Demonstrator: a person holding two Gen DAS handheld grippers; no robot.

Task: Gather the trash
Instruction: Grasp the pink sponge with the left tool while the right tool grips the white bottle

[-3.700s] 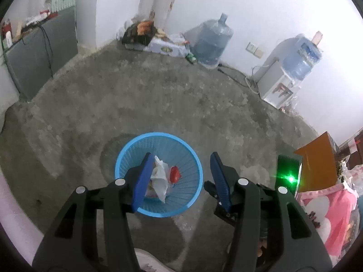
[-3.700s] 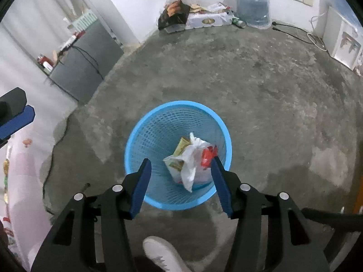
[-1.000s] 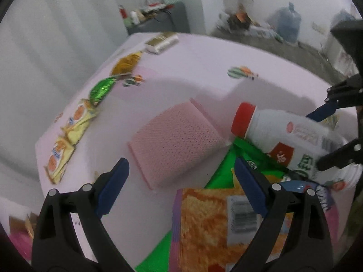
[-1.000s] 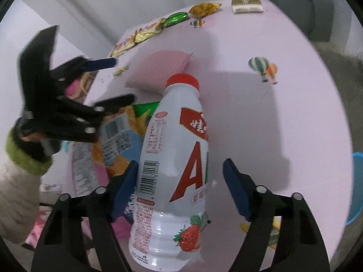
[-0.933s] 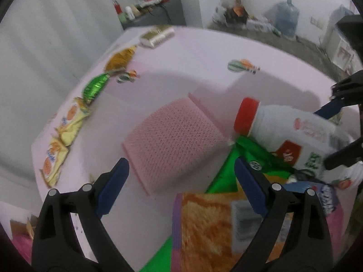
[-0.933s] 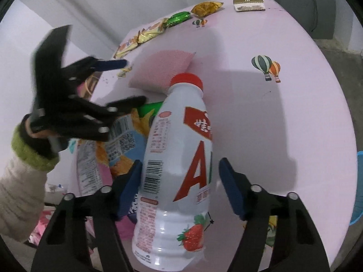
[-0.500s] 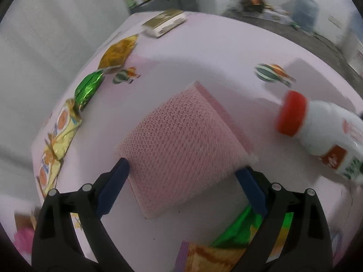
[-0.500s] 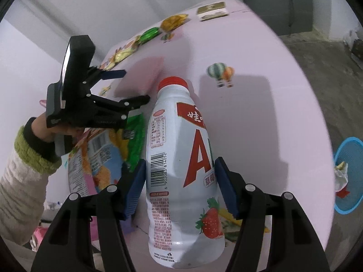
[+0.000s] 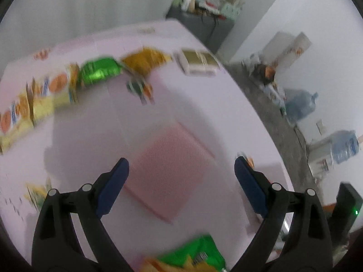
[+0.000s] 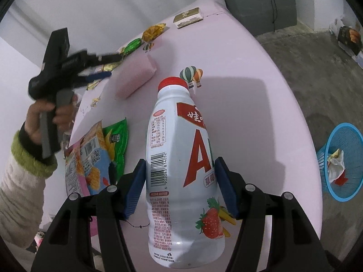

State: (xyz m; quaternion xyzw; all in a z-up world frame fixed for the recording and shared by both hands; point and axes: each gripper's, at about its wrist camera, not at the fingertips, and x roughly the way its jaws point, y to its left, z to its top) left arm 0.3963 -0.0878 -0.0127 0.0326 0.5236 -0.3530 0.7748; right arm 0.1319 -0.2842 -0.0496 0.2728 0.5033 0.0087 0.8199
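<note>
Bottle (image 10: 181, 170), white with red cap, strawberry label, clamped between fingers (image 10: 136, 185).

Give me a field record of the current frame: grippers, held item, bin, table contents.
left gripper: open, empty, over the pink knitted cloth pad
right gripper: shut on the white plastic strawberry-drink bottle with red cap
bottle pose: cap pointing away from the camera, body between both pads
blue plastic mesh waste basket: on the concrete floor, right of the table, already holding wrappers
pink tablecloth-covered table: green and orange snack bags, candy wrappers, gold flat box
</note>
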